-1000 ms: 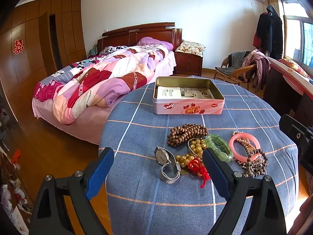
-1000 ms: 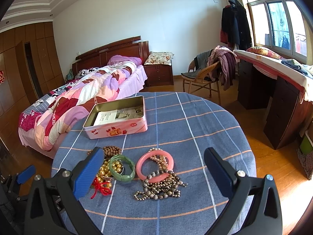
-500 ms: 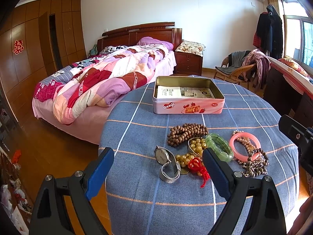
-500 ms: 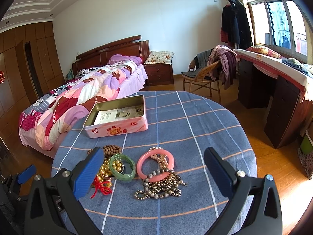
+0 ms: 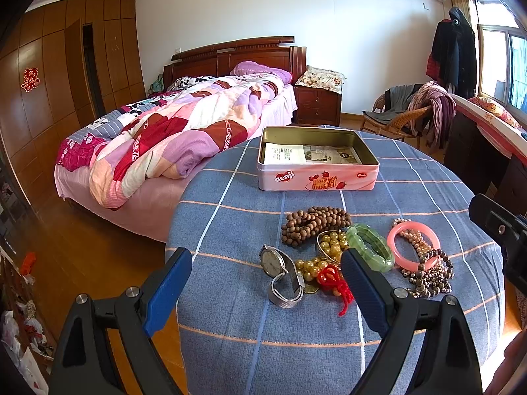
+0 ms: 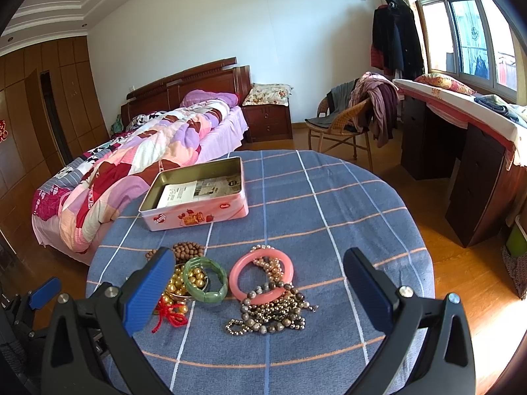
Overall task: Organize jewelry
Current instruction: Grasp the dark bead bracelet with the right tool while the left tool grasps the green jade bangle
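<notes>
Nothing has moved: both the left gripper [image 5: 266, 283] and right gripper [image 6: 258, 284] hover spread wide near the jewelry pile [image 6: 263, 296], tin [image 6: 197, 197] beyond.

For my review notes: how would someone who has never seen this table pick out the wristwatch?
On the blue checked tablecloth, find the jewelry cluster in front of the pink tin. The wristwatch lies at its left end, beside the yellow beads. It alone is silver metal, with a round dial and mesh band.
</notes>
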`<state>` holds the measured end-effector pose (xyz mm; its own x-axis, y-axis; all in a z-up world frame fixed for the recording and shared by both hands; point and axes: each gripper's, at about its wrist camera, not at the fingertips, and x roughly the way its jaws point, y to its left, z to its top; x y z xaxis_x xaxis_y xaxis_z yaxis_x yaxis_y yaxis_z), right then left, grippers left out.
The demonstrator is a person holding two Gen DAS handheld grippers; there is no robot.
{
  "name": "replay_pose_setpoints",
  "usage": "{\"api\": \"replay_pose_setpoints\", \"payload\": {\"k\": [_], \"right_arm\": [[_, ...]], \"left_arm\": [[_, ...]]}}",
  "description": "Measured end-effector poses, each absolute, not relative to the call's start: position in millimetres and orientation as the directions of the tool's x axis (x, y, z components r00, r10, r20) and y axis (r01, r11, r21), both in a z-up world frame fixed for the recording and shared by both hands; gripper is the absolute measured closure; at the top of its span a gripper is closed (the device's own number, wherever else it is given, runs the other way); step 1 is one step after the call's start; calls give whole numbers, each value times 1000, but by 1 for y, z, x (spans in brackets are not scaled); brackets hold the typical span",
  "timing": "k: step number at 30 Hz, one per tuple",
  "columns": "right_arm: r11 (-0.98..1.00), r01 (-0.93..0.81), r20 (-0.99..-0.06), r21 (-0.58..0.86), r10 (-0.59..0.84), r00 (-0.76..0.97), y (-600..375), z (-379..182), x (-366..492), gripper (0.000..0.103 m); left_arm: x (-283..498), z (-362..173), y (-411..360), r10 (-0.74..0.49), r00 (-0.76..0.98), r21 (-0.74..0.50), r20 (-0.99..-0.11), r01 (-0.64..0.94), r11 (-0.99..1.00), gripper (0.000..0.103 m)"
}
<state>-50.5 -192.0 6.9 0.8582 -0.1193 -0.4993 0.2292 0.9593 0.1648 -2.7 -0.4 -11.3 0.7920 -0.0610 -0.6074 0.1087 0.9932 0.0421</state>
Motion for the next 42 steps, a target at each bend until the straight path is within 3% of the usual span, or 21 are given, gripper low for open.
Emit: {"api": "replay_pose_setpoints", "payload": {"k": [16,25,34,38,42], "right_arm": [[959,211,-532,187,-82,843,-208,-8,-43,0],[952,202,-608,229,-22,794,-236,-34,-32,0],[947,142,-657,288,87,749,-248,-50,-22,5],[960,105,-679,259,104,727,-243,-53,-11,12],[958,90,-690,272,129,712,-242,-59,-7,12]], "left_arm": [[17,-33,-9,-67,749,47,-659,129,991,11],[39,-55,-15,-69,694,62,-717,162,985,11],[53,-69,-9,-163,625,-24,-763,225,974,11],[56,-67,-6,-213,614,-70,-760,249,966,11],[58,-57,-12,-289,599,-122,-747,303,945,11]]}}
